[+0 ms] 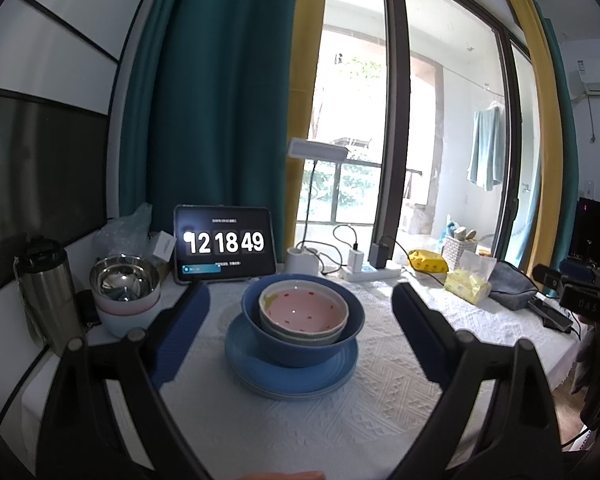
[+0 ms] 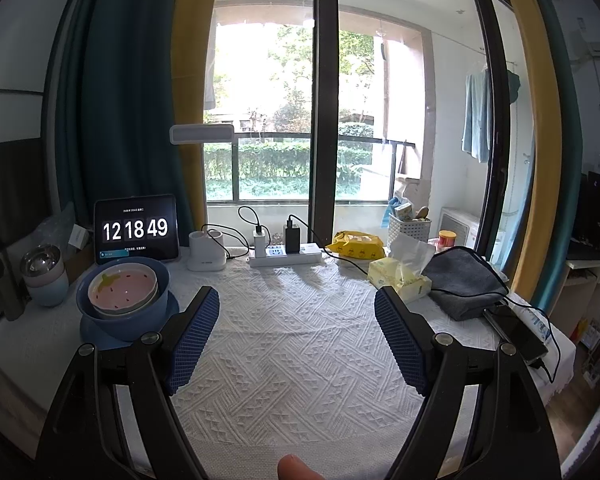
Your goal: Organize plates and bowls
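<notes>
Looking out from the left wrist camera, the left gripper (image 1: 300,312) hangs above a table (image 1: 380,380) covered in a white textured cloth, its two blue-padded fingers spread wide with nothing pressed between them. Framed in the gap beyond the fingertips sits a neat stack: a pink strawberry-patterned bowl (image 1: 304,310) nested in pale bowls, those inside a large blue bowl (image 1: 268,336), and all of it resting on blue plates (image 1: 292,380). To the left, near the table's edge, a shiny steel bowl (image 1: 124,280) sits on top of two pastel bowls, beside a steel tumbler (image 1: 46,292). A tablet (image 1: 225,242) showing a clock stands behind them.

Turning to the right wrist camera, the right gripper (image 2: 296,320) also has its padded fingers held well apart, over bare cloth, gripping nothing. The blue stack (image 2: 128,304) appears far to the left of it, well apart from the fingers, with the steel-topped bowl pile (image 2: 44,276) further left again. A power strip (image 2: 284,256), a tissue pack (image 2: 400,280) and a folded grey cloth (image 2: 460,284) lie along the right side.

Judging by these views, the sorting looks nearly or fully done: every dish visible is already nested in one of two tidy piles, and no loose plate or bowl remains on the cloth. Whether the two piles should be merged cannot be told.
</notes>
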{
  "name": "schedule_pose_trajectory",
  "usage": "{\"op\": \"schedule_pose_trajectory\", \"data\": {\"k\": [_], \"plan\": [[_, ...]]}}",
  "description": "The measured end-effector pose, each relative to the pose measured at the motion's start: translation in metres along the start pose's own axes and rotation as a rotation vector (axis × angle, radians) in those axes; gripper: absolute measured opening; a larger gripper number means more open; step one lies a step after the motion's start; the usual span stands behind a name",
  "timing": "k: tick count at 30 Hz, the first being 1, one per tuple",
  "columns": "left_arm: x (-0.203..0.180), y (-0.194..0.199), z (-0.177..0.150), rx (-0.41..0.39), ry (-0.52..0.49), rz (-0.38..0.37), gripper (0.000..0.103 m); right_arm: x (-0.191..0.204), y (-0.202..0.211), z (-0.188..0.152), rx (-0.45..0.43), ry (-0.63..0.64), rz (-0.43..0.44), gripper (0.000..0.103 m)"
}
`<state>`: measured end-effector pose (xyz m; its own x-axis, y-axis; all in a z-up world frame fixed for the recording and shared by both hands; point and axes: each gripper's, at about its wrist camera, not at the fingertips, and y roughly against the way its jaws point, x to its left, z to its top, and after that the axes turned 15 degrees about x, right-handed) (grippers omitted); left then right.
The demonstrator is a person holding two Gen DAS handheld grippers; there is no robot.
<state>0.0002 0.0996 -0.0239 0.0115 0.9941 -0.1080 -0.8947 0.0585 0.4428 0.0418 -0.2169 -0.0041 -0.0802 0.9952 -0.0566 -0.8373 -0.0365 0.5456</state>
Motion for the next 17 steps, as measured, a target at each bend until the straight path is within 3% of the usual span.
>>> {"op": "schedule_pose_trajectory", "data": {"k": [17], "plan": [[0.0013,-0.0047,-0.0013,0.015,0.007,0.018,0.093,0.0018,-0.0001,0.0000,0.001,-0.004,-0.004,0.083]]}}
